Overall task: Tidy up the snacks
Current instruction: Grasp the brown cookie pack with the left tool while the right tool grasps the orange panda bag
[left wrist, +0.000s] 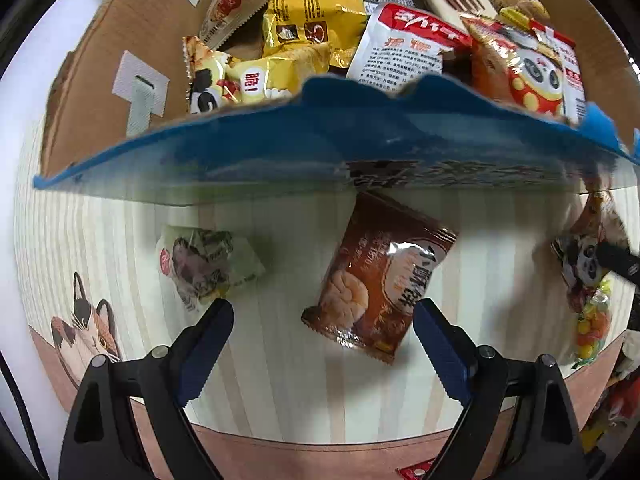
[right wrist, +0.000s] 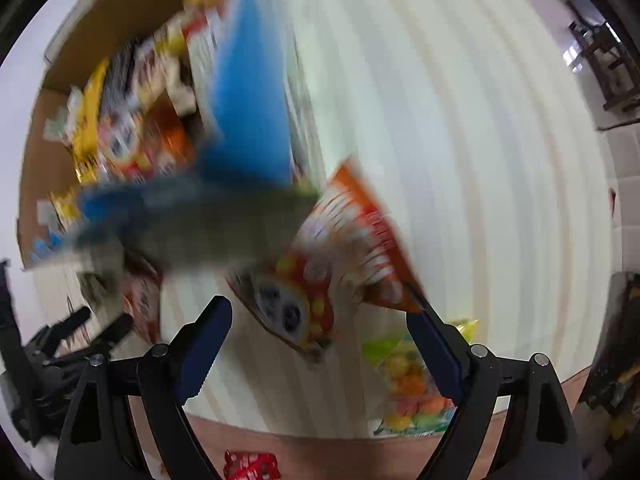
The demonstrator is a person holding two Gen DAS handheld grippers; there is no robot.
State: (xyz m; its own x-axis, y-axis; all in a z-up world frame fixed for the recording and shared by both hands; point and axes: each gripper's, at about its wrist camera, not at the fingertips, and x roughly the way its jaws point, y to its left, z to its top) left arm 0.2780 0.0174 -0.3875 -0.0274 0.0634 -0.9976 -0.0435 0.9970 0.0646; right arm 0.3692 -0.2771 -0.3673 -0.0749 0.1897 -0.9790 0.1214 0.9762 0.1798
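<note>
Snacks mostly sit in a cardboard box [left wrist: 120,40] with a blue outer wall [left wrist: 280,156], standing on a striped surface [left wrist: 280,380] with a cartoon cat print [left wrist: 88,328] at its edge.

Inside the box: a yellow bag [left wrist: 308,4] with small printed panels; a white pack with red header [left wrist: 404,44] and fine Chinese text, too small to read; an orange panda-face bag [left wrist: 528,80]; a yellow-white pack [left wrist: 256,84] with the character 脆 in red.

Loose on the surface, near the box wall: a brown bread packet [left wrist: 380,276], large white Chinese lettering, partly legible only; a pale green wrapped snack [left wrist: 208,264], label blurred; in the right wrist view, a second orange panda bag [right wrist: 340,256], motion-smeared, writing unreadable; beside it a clear bag of coloured candies [right wrist: 416,384]; a small red packet [right wrist: 250,466] at the surface edge.

Left tongs [left wrist: 324,324]: jaws wide apart, nothing gripped, brown bread packet lying between and below the tips.

Right tongs [right wrist: 320,324]: jaws apart, empty, above the second orange panda bag.
</note>
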